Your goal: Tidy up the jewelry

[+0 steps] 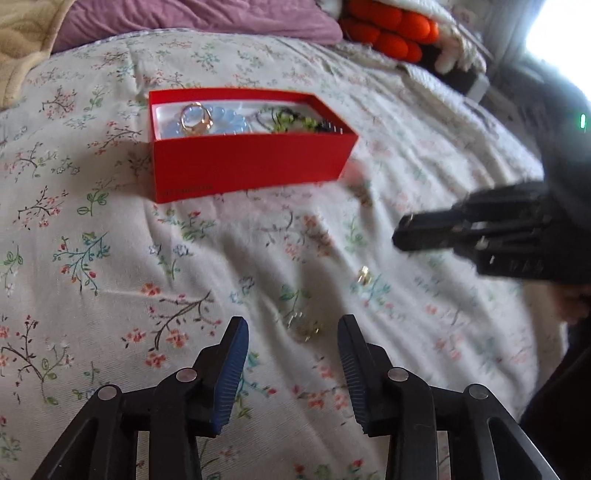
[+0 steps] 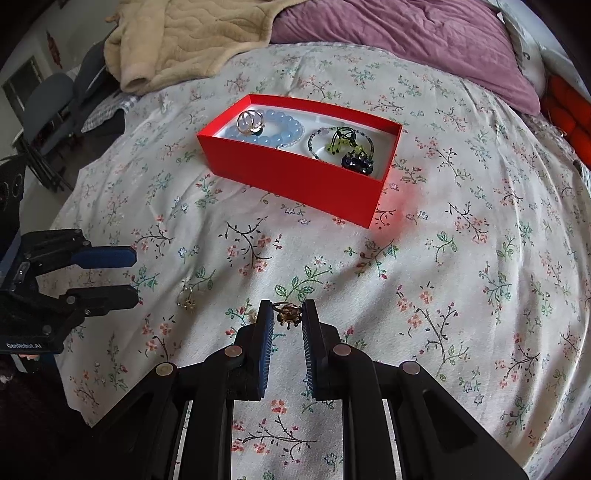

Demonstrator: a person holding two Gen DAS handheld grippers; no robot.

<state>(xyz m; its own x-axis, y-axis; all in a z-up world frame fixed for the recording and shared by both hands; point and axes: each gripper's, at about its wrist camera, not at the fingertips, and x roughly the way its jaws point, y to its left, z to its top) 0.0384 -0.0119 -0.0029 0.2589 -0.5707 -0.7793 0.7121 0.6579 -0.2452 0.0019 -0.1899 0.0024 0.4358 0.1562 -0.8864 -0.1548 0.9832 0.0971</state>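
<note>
A red box [image 1: 251,166] [image 2: 295,177] sits on the floral bedspread. It holds a pale blue bead bracelet [image 2: 273,129], a gold ring [image 2: 249,121], a green beaded piece [image 2: 341,142] and a dark one [image 2: 356,162]. My right gripper [image 2: 287,307] [image 1: 402,230] is shut on a small gold ring [image 2: 287,312] just above the cover. My left gripper [image 1: 291,325] [image 2: 135,277] stands open with nothing between its fingers. A small gold piece [image 1: 308,328] [image 2: 186,299] lies on the cover just beyond its tips. Another gold piece [image 1: 364,275] lies further right.
A beige blanket [image 2: 177,40] and a purple pillow [image 2: 406,40] lie behind the box. An orange cushion [image 1: 384,26] is at the far right. The bed's left edge drops off near a grey chair [image 2: 44,107].
</note>
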